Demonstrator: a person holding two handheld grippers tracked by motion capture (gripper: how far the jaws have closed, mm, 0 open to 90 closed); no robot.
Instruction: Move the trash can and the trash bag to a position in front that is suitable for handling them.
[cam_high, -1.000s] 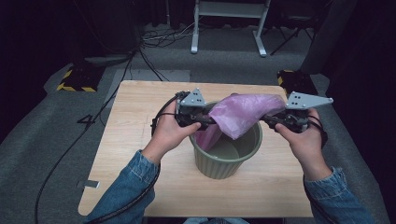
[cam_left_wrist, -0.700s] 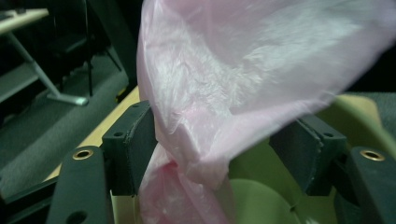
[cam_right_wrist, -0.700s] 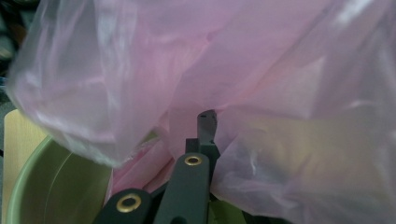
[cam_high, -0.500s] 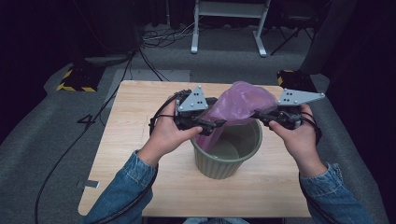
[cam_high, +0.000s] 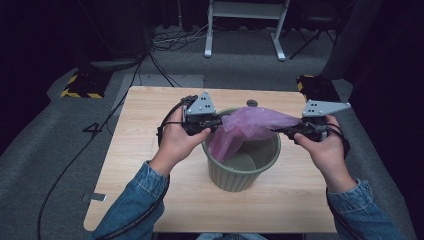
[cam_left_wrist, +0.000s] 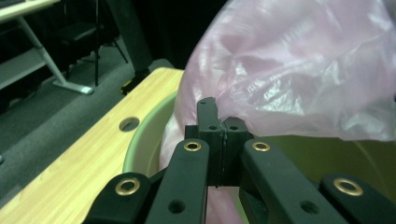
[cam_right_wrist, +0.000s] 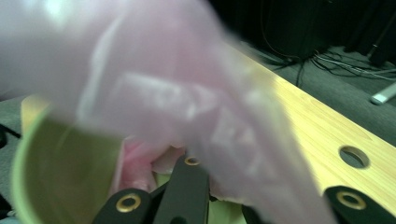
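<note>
Pink bag (cam_high: 252, 126) is stretched over the green bin (cam_high: 243, 165), which stands mid-desk (cam_high: 150, 200); part of the bag hangs inside the bin, the rest is up in the air between the 2 tongs. Left tongs (cam_high: 216, 121) have just been closing and are now clenched on the bag's edge, the film pinched right at the tips in the left gripper view (cam_left_wrist: 219, 135). Right tongs (cam_high: 280, 131) are clamped on the far side of the bag; in the right gripper view the film (cam_right_wrist: 187, 116) is blurred and drapes over the jaws, so how deep the bite goes I cannot tell.

Risks:
- Left pinch is at the very tip, so thin film may slip out once the 2 hands pull apart.
- Pulling too hard could tear the plastic at either pinch.
- Bin is light-looking and unheld; dragging the bag over its rim (cam_left_wrist: 144, 144) may tip or slide it.
- Only 1 layer may be caught, so the mouth may not open to fit over the rim.
</note>
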